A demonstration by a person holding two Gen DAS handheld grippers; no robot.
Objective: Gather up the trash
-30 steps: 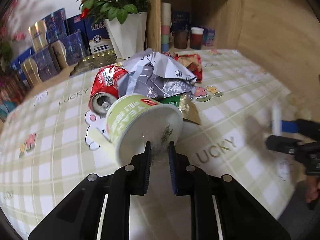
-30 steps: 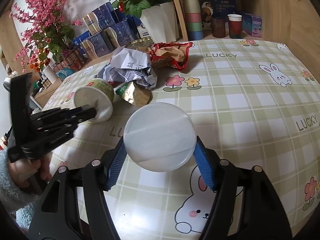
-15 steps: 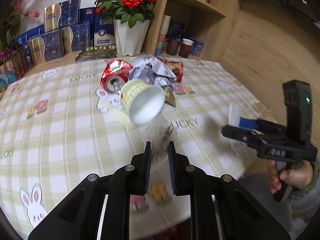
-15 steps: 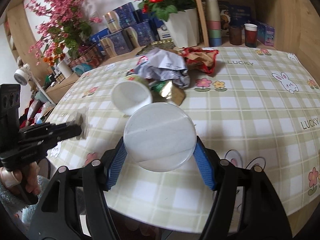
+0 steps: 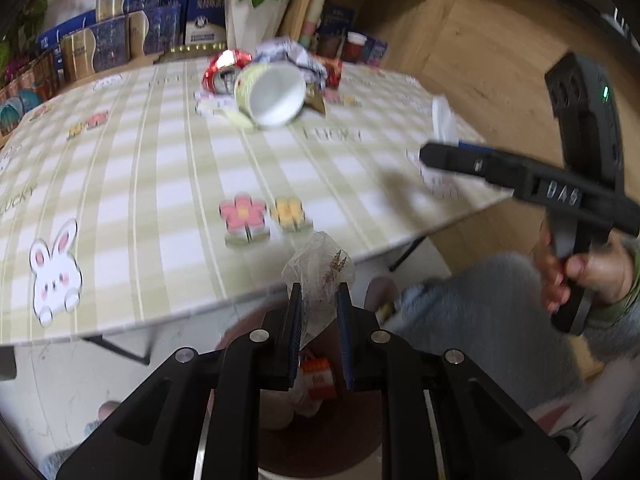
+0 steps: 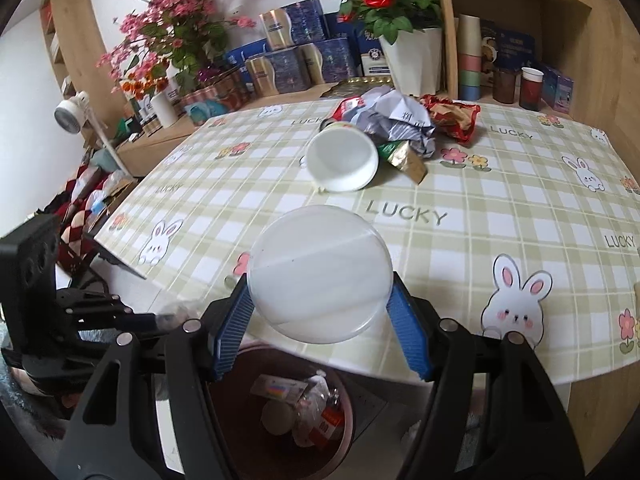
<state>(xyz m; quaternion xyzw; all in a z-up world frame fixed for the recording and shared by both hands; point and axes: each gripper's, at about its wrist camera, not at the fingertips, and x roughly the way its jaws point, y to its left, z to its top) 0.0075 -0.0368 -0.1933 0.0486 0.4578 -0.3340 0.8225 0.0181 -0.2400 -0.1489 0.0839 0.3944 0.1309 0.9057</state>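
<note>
My left gripper (image 5: pixel 319 300) is shut on a clear crumpled plastic wrapper (image 5: pixel 320 268), held off the table's front edge above a dark red trash bin (image 5: pixel 320 420). My right gripper (image 6: pixel 320 312) is shut on a round white plastic lid (image 6: pixel 319 274), held over the table edge above the same bin (image 6: pixel 280 412), which holds several scraps. On the table lie a tipped white-and-green paper bowl (image 6: pixel 342 158), a red can (image 5: pixel 224 68), crumpled grey paper (image 6: pixel 396 116), a gold-green wrapper (image 6: pixel 404 158) and a red snack bag (image 6: pixel 452 116).
The checked tablecloth (image 6: pixel 520 208) covers the table. Behind it stand a white flower pot (image 6: pixel 412 60), blue gift boxes (image 6: pixel 296 56), stacked cups (image 6: pixel 470 56) and a wooden shelf (image 6: pixel 560 20). The right gripper (image 5: pixel 520 176) shows at right in the left view.
Both grippers have pulled back from the trash pile to beyond the table's front edge, over the bin. The left carries the wrapper, the right carries the lid.
</note>
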